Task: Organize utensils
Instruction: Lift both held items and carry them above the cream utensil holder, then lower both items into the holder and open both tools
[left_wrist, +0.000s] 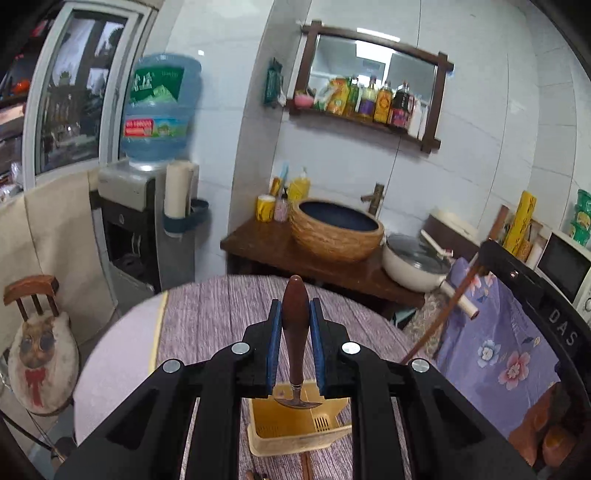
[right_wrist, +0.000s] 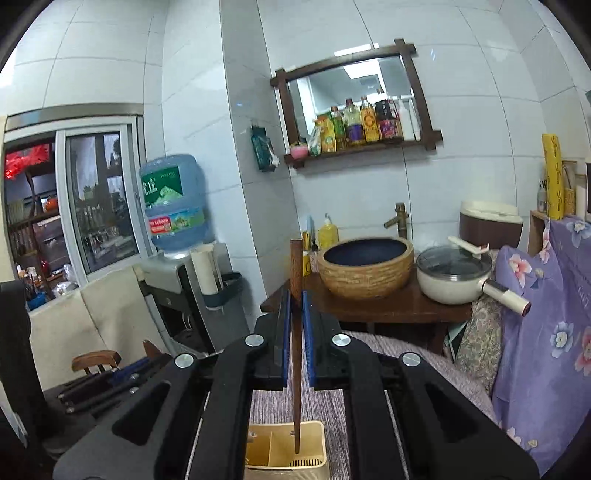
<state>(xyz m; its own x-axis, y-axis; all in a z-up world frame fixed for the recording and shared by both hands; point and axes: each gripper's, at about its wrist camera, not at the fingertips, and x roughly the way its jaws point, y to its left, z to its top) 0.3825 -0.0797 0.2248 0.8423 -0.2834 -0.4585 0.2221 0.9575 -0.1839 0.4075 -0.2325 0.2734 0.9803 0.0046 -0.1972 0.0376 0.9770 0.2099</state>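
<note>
Left wrist view took in a round table under a grey-purple wood-grain cloth, and on it, close below the camera, stood a pale yellow utensil holder with inner dividers and a slotted floor. The right wrist view looked down on the same holder from its own side, with the partition walls plainly seen.

The left gripper had its blue-padded jaws clamped on the brown wooden handle of a small metal-headed utensil, held upright, its blade hanging just above the holder's open top. The right gripper had its jaws closed on a dark wooden chopstick, also upright, with its thin tip inside the holder's rim, over or in one compartment; whether it touched the floor could not be told.

Judging by this, the step in hand was the dropping-in: both utensils were carried and poised at the holder, the chopstick the further along. The next move would call for lowering each piece straight down into a compartment, then parting the jaws, and keeping the two grippers from crowding each other over so small an opening.
</note>
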